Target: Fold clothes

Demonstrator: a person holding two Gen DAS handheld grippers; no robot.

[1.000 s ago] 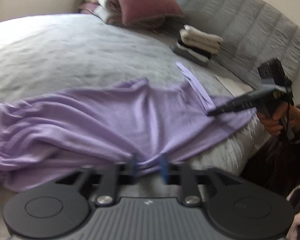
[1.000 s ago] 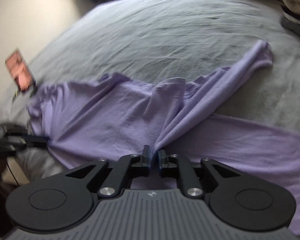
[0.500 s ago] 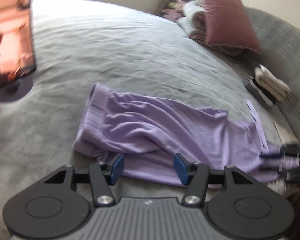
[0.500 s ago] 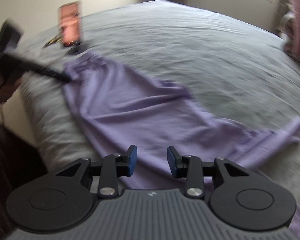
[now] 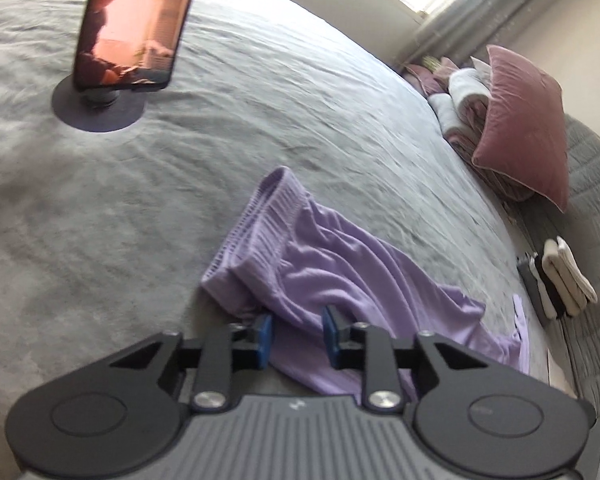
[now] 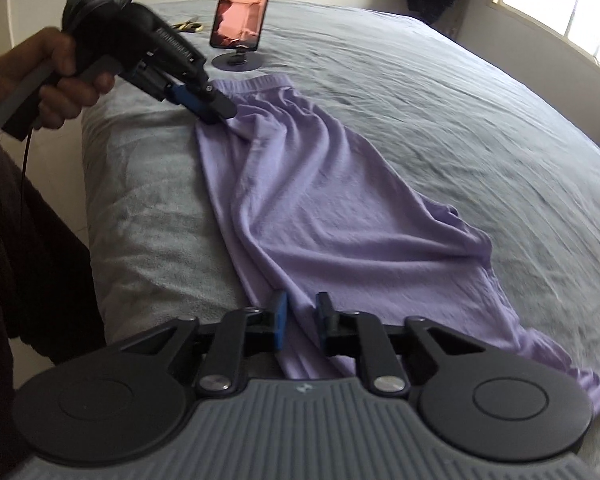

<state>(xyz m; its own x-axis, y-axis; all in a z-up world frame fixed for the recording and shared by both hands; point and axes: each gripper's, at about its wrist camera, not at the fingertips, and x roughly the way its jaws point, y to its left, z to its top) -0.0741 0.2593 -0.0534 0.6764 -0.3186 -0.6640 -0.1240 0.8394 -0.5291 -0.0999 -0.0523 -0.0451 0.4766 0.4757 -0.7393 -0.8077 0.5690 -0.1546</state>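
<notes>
Gripping trousers point(image 6: 320, 200) at both ends, near the front edge of the bed point(image 6: 420, 80).

- Clamping left gripper point(image 5: 297, 332) on bunched cloth just below the waistband point(image 5: 256, 216), having just been closing its jaws with cloth between them.
- Clamping right gripper point(image 6: 302, 314) on the leg end, likewise just closing with cloth between the pads.

Hazards, as judged from here:
- Risking slip-out at the left gripper: biting only a loose fold, so any pull along the length is likely freeing it.
- Risking a single-layer grab at the right gripper, leaving the lower leg behind and skewing the fold.
- Risking drag over the bed edge: lying close beside it, with the leg end already trailing toward the corner.
- Risking a knock on the phone point(image 6: 242, 12), standing near the waistband, during any lift or swing on that side.

Orientation:
- Running the long axis roughly along the front bed edge.
- Pointing waistband toward the phone, legs toward the pillow point(image 5: 524, 128) side.
- Lying wrinkled and not yet flat.
</notes>
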